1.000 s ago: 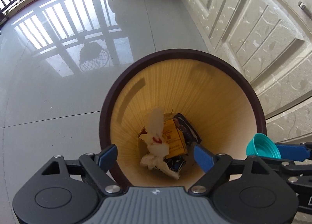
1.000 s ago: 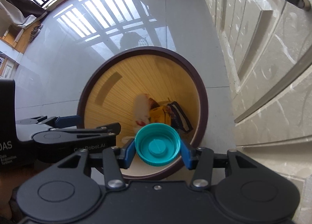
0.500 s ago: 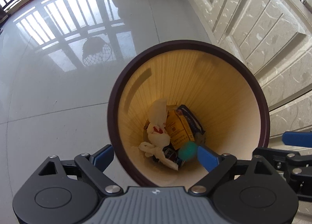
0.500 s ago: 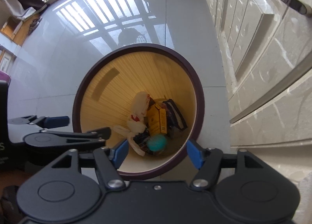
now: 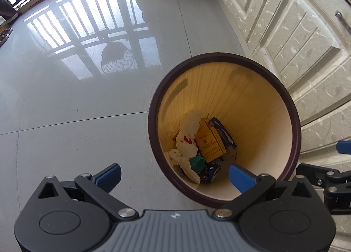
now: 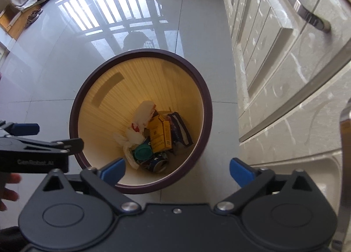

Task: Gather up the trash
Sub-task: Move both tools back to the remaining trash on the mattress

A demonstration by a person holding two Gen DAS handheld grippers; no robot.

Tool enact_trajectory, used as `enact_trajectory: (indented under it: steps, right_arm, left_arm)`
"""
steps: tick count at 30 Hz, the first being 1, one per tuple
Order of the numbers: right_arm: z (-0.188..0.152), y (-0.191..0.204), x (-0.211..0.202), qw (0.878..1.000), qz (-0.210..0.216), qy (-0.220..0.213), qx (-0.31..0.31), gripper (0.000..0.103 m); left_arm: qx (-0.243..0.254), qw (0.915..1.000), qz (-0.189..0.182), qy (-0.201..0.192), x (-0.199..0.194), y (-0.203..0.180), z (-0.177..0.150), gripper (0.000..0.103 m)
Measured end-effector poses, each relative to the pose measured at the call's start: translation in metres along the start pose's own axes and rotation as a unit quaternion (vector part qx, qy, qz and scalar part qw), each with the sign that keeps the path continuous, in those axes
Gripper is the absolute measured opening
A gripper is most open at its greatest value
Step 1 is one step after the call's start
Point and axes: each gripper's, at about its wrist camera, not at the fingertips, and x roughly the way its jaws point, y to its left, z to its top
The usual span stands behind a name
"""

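The waste bin [image 6: 140,120] is positioned on the tiled floor [image 6: 54,65], just beside the cabinet fronts [image 6: 285,65] to its right. The right gripper [image 6: 176,169] is held above the near rim of the bin; its jaws are opening and are spread wide, with nothing gripped between them. The teal cap [image 6: 143,151] is located at the bottom of the bin, well below the blue fingertips [image 6: 114,169], resting among white tissue [image 6: 140,118], a yellow carton [image 6: 160,134] and a crushed can [image 6: 158,162]. The left gripper [image 5: 174,174] is held over the near left rim, its jaws likewise opening wide and empty. In the left wrist view the cap [image 5: 196,162] is seen partly covered by tissue.
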Motion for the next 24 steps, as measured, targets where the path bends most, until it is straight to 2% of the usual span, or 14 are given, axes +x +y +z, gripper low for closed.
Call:
enact_trajectory:
  steps: [11,19,24]
  right_arm:
    - [-0.006,0.005,-0.017,1.000,-0.014,0.004,-0.007,0.103]
    - [-0.008,0.015,-0.044,0.999,-0.028,-0.025,-0.020,0.103]
    - [-0.008,0.022,-0.068,0.997,-0.034,-0.056,-0.028,0.103]
  left_arm:
    - [-0.024,0.9996,0.010,-0.011,-0.027,0.018,-0.016,0.103]
    - [-0.025,0.9989,0.014,-0.038,-0.056,0.024,-0.020,0.103]
    - [-0.026,0.9972,0.019,-0.068,-0.081,0.026,-0.024,0.103]
